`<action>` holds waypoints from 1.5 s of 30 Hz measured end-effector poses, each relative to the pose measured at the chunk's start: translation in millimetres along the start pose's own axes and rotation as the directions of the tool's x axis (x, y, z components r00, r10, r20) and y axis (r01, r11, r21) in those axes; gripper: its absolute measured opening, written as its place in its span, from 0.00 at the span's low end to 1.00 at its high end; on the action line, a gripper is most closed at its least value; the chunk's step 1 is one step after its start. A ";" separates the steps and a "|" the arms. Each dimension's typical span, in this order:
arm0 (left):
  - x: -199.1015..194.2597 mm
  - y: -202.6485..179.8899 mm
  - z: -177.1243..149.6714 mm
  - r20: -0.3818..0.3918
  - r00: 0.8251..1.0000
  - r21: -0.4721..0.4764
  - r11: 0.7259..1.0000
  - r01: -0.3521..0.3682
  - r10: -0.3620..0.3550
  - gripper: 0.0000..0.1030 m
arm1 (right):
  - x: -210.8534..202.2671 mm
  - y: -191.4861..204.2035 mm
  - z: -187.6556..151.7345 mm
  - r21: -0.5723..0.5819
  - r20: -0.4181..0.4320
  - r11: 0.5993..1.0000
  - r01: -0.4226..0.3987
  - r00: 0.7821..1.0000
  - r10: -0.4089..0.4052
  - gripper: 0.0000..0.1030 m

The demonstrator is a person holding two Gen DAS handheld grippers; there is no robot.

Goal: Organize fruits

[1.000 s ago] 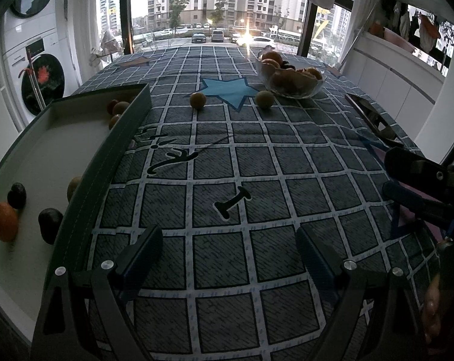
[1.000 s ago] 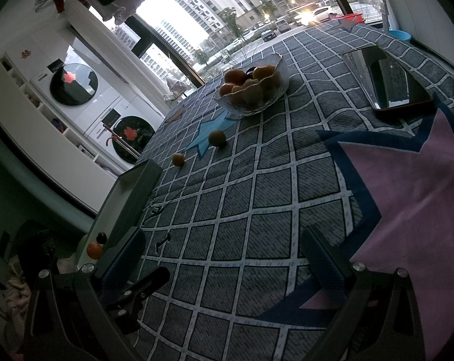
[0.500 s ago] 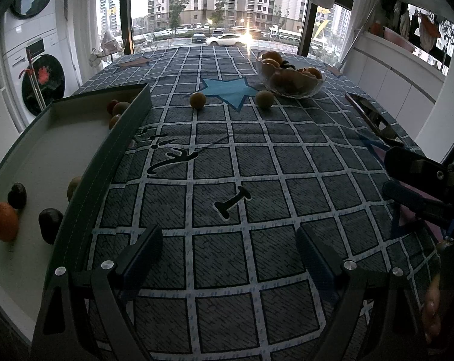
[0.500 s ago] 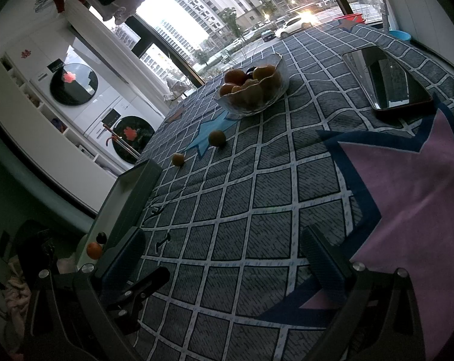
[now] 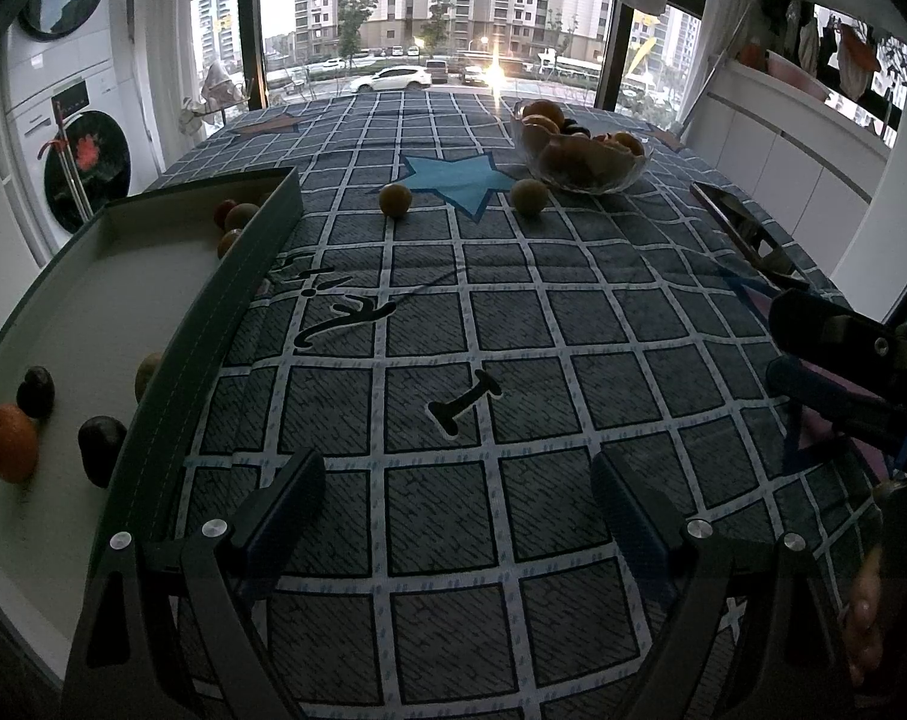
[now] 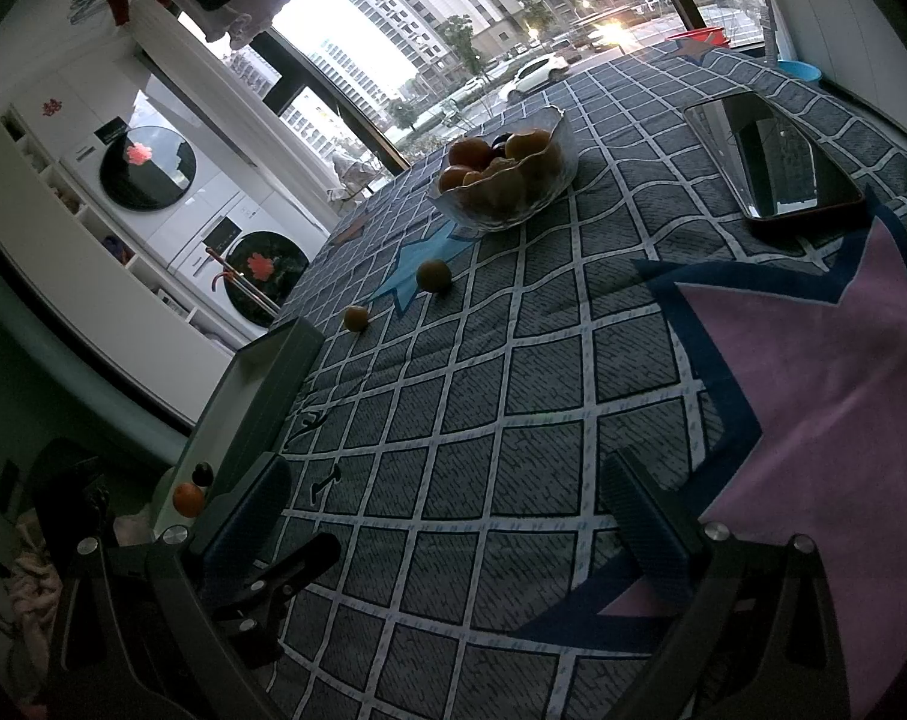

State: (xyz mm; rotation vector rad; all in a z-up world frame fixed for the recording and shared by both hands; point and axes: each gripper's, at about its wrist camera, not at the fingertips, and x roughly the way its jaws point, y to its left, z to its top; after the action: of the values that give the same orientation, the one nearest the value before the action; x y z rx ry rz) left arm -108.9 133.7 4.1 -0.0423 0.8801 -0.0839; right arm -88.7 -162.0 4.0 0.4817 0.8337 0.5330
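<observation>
Above the tablecloth [image 5: 453,330], both tools [image 5: 453,516] [image 6: 447,516] hover agape.

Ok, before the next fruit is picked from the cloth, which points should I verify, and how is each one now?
1. Left gripper jaws open, nothing held: ok.
2. Right gripper jaws open, nothing held: ok.
3. Loose fruits on the cloth, left one and right one, both unobstructed: ok.
4. Free floor in the tray for more fruit: ok.
5. Right loose fruit apart from the glass bowl: cannot tell, they look very close.
6. Phone away from the loose fruits: ok.
</observation>
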 end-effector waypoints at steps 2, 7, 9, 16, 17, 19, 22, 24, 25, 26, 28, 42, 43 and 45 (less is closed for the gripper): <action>0.1 -0.1 0.0 0.000 1.000 0.000 1.000 0.000 0.000 0.88 | -0.2 -0.2 0.3 0.000 0.000 1.000 0.000 1.000 0.000 1.00; 0.1 -0.1 -0.1 0.000 1.000 0.001 1.000 -0.001 0.001 0.88 | -0.2 -0.1 0.2 -0.001 0.000 1.000 0.001 1.000 -0.001 1.00; 0.1 -0.2 -0.1 0.000 1.000 0.000 1.000 0.000 0.000 0.88 | -0.4 -0.2 -0.1 -0.001 0.000 1.000 0.001 1.000 -0.001 1.00; 1.1 -0.2 -0.8 -0.007 1.000 0.000 1.000 -0.018 0.018 0.88 | 5.9 8.7 1.2 -0.067 -0.040 0.996 0.065 0.997 -0.068 1.00; 1.8 -0.5 -0.6 -0.012 1.000 0.003 1.000 -0.029 0.029 0.88 | 9.1 13.8 0.7 -0.106 -0.058 0.990 0.093 0.993 -0.100 1.00; 4.8 -2.5 1.2 -0.026 0.998 0.022 0.999 -0.049 0.050 0.88 | 19.1 28.6 0.2 -0.220 -0.118 0.960 0.174 0.972 -0.203 1.00; 7.0 -1.9 7.0 -0.056 0.997 0.031 0.998 -0.055 0.057 0.88 | 38.7 44.2 5.4 -0.336 -0.194 0.899 0.281 0.913 -0.358 1.00; 8.4 0.3 14.0 -0.070 0.995 0.040 0.997 -0.072 0.075 0.88 | 44.8 47.2 18.4 -0.334 -0.201 0.898 0.285 0.910 -0.363 1.00; 8.0 0.0 17.6 -0.068 0.994 0.045 0.996 -0.078 0.081 0.88 | 47.0 47.7 28.2 -0.319 -0.194 0.905 0.280 0.916 -0.352 1.00; 7.3 1.0 21.4 -0.065 0.994 0.049 0.995 -0.083 0.086 0.88 | 49.6 47.9 37.4 -0.304 -0.191 0.911 0.280 0.919 -0.346 1.00; 5.8 4.3 30.9 -0.062 0.994 0.051 0.995 -0.089 0.092 0.88 | 61.0 47.5 58.3 -0.272 -0.192 0.918 0.289 0.919 -0.346 1.00; 30.5 33.8 62.6 -0.145 0.984 -0.025 0.993 -0.111 0.107 0.88 | 161.5 63.6 109.5 -0.356 -0.194 0.862 0.362 0.873 -0.447 0.81; 31.7 34.7 62.9 -0.147 0.984 -0.028 0.994 -0.109 0.104 0.88 | 163.1 67.0 109.3 -0.368 -0.183 0.853 0.370 0.870 -0.457 0.75; 33.2 35.2 63.7 -0.149 0.983 -0.028 0.994 -0.109 0.103 0.88 | 161.8 69.0 111.3 -0.380 -0.164 0.841 0.385 0.867 -0.471 0.57</action>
State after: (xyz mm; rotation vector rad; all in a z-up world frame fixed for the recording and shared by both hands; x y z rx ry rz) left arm -36.7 165.8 16.6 -0.0228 1.0301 0.0287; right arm 72.4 -30.9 18.9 -0.1011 1.0355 0.3056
